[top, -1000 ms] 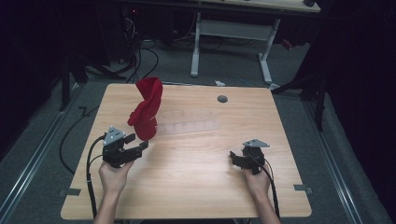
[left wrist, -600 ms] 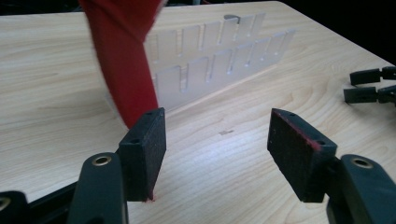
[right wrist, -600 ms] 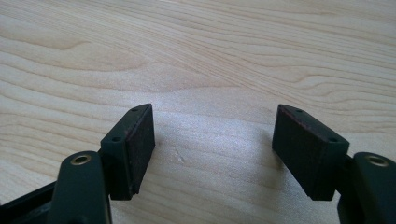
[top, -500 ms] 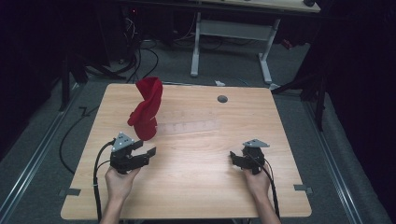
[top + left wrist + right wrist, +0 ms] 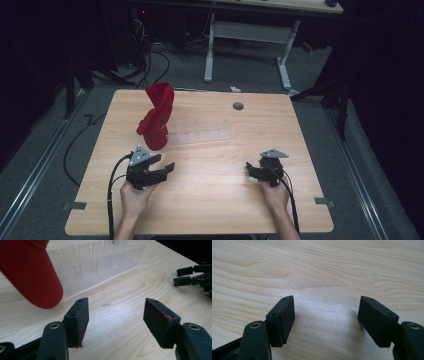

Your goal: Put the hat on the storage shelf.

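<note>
A red cloth point(image 5: 156, 117) stands draped over the left end of a clear slotted rack point(image 5: 202, 131) on the wooden table point(image 5: 210, 210). In the left gripper view the red cloth point(image 5: 30, 272) hangs at upper left with the clear rack point(image 5: 100, 263) beside it. My left gripper point(image 5: 162, 167) sits just below the cloth, open, nothing between its fingers point(image 5: 77, 320). My right gripper point(image 5: 248, 170) rests at the table's right front, open and empty, its fingers point(image 5: 283, 318) over bare wood. The right gripper point(image 5: 195, 276) also appears far right in the left gripper view.
A round grey grommet point(image 5: 238, 106) sits in the table near its far edge. Black cables trail from both grippers over the front edge. A white desk frame point(image 5: 250, 35) stands on the floor beyond the table.
My left gripper has moved right and toward the table's front, away from the red cloth. The right gripper has stayed put.
</note>
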Tool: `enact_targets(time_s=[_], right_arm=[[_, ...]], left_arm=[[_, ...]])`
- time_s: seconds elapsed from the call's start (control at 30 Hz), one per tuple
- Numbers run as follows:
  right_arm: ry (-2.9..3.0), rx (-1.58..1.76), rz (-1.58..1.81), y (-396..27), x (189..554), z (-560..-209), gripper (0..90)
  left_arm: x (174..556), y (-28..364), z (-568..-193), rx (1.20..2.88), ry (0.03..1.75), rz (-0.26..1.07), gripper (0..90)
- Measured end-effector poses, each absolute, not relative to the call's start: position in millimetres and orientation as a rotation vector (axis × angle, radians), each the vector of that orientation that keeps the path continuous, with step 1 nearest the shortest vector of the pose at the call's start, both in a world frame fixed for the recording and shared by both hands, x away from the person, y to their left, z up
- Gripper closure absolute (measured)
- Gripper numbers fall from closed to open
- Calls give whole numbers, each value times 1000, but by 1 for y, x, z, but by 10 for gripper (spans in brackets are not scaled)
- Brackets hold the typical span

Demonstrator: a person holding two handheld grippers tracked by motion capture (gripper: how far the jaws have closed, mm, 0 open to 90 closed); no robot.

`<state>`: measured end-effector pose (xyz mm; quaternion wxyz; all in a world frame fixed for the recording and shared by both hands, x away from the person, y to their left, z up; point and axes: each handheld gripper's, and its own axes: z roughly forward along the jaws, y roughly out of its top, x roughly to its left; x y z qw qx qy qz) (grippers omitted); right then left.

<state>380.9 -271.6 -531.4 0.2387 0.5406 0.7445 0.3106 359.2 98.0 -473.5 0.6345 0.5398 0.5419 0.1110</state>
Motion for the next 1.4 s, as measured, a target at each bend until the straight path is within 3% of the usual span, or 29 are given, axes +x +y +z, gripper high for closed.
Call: enact_targets(time_s=[1.07, 1.4], right_arm=[[2043, 1478, 852, -271, 380, -531, 301], [2043, 1478, 851, -271, 380, -531, 301]], left_arm=[[361, 60, -511, 1335, 1239, 208, 370], [365, 49, -527, 1403, 1224, 294, 370]])
